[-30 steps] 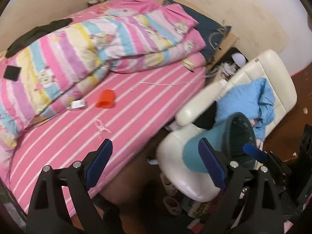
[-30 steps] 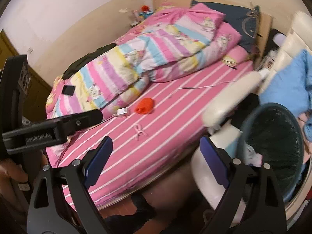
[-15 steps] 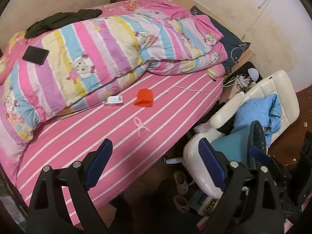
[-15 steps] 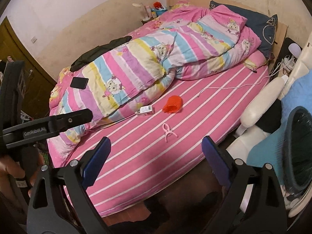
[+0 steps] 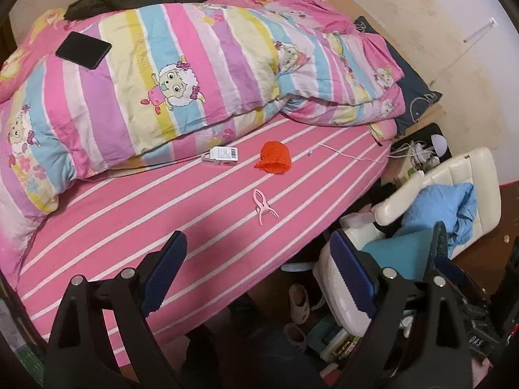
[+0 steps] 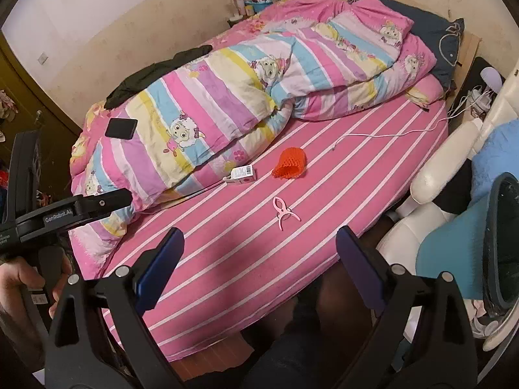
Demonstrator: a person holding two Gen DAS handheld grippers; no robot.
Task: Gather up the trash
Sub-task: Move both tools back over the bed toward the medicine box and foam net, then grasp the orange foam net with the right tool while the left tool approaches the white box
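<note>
Since both the left gripper point(image 5: 256, 269) and right gripper point(image 6: 259, 259) gape empty, nothing is held. Ahead of the jaws on the bed point(image 5: 129, 236) lies the orange mesh scrap point(image 5: 273, 157), probably light, soft and crushable. Pinch its bunched middle.

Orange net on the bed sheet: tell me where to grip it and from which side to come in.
Take the orange net across its rounded, closed end, coming down from above with the open left gripper. It lies flat and limp on the striped sheet, its wider mouth facing the bed edge, so the bunched far end probably gives more to pinch. The white tag lies clear of it.
</note>
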